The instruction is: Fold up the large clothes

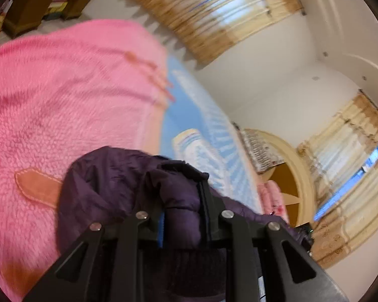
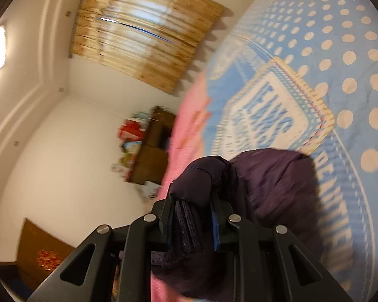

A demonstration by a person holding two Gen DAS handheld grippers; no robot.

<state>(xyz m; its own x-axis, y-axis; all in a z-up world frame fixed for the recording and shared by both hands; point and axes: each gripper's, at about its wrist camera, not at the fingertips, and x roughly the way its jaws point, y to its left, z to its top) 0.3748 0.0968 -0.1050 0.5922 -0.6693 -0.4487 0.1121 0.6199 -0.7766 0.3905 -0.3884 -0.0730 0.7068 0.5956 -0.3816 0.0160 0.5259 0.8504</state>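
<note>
L gripper (image 1: 181, 201) clamped narrow on a bunched fold of the dark purple puffy jacket (image 1: 108, 183) over pink fleece blanket (image 1: 63, 95), R gripper (image 2: 192, 216) likewise pinching another thick fold of same jacket above blue polka-dot bedspread (image 2: 340, 50), both views motion-blurred.

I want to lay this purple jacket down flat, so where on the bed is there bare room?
The widest free patch is the blue polka-dot sheet, beyond the printed label panel. The pink fleece blanket is also bare across its middle, apart from a leather tab. It is crowded right at the left claw and right claw, where the purple jacket bunches.
</note>
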